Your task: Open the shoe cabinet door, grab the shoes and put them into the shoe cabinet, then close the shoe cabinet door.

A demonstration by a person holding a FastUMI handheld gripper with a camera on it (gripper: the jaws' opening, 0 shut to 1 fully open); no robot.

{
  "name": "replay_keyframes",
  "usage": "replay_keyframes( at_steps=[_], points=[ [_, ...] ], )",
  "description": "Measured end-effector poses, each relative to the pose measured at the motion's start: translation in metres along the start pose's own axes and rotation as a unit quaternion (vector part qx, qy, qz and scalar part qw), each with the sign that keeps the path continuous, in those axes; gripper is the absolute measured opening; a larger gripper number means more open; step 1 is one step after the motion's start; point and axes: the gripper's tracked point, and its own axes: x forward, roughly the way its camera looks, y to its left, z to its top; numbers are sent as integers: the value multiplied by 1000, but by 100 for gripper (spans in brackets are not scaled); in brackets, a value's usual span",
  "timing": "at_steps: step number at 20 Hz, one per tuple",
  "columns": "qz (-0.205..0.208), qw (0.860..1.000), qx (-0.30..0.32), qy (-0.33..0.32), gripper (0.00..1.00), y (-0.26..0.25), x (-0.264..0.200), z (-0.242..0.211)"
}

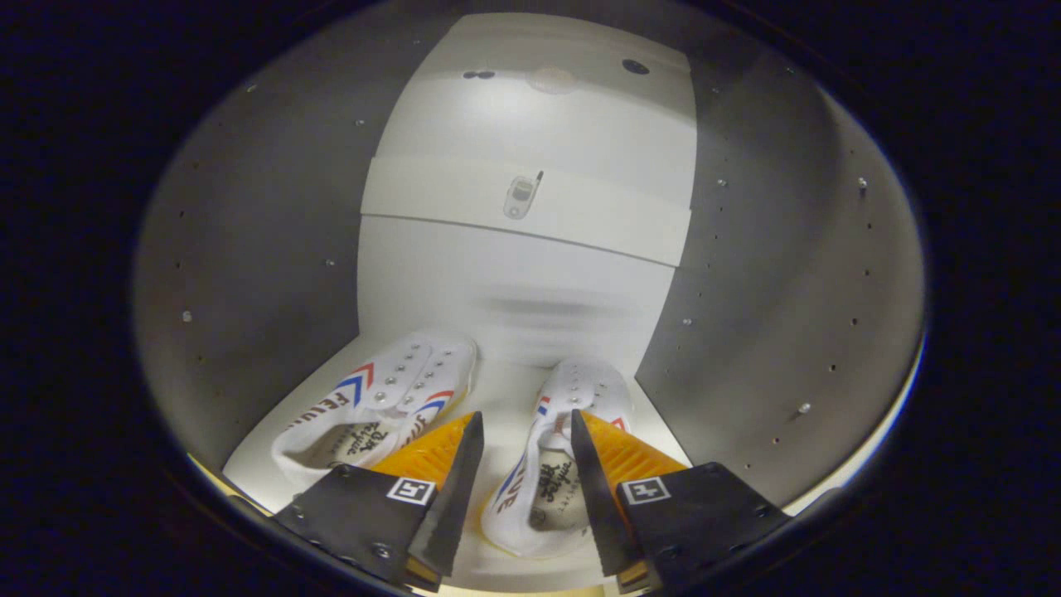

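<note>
We are looking straight into the cabinet (249, 274), so its door must already be open, though we cannot see the door itself from here. Both shoes sit on the cabinet floor (506, 390), toes toward the back wall (514, 290). By our reading, opening and loading are done or nearly done; what is left is to pull the gripper (520, 464) out and close the door.

The left shoe (373, 406) lies near the left side wall, angled a little, with its heel toward us. The right shoe (547, 464) lies closer to the right side wall (787, 274), its toe nearer the back wall than its heel. The two shoes are apart, with a strip of bare floor between them.

Our jaws are spread. The right shoe sits between them: its opening and heel fill the gap, and its toe reaches just beyond the tips. The right finger (593, 481) overlaps the shoe's right edge, while the left finger (456, 489) stands off from its left edge, with floor showing between. We cannot tell whether the right finger touches the shoe, but both fingers are certainly not pressing on it, so we judge the shoe released rather than gripped.

Higher on the back wall, a crosspiece (464, 203) spans it, carrying a small metal fitting (520, 197).
</note>
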Motion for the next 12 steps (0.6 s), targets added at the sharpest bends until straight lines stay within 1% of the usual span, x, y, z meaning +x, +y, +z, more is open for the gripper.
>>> replay_keyframes(
  at_steps=[2, 5, 8, 12],
  points=[
    [7, 1000, 12, -15, 67, 4, -24, 7],
    [22, 998, 26, -44, 67, 12, -76, 18],
    [39, 995, 44, -76, 67, 14, -141, 32],
    [51, 991, 71, -104, 66, -6, -226, 43]
  ],
)
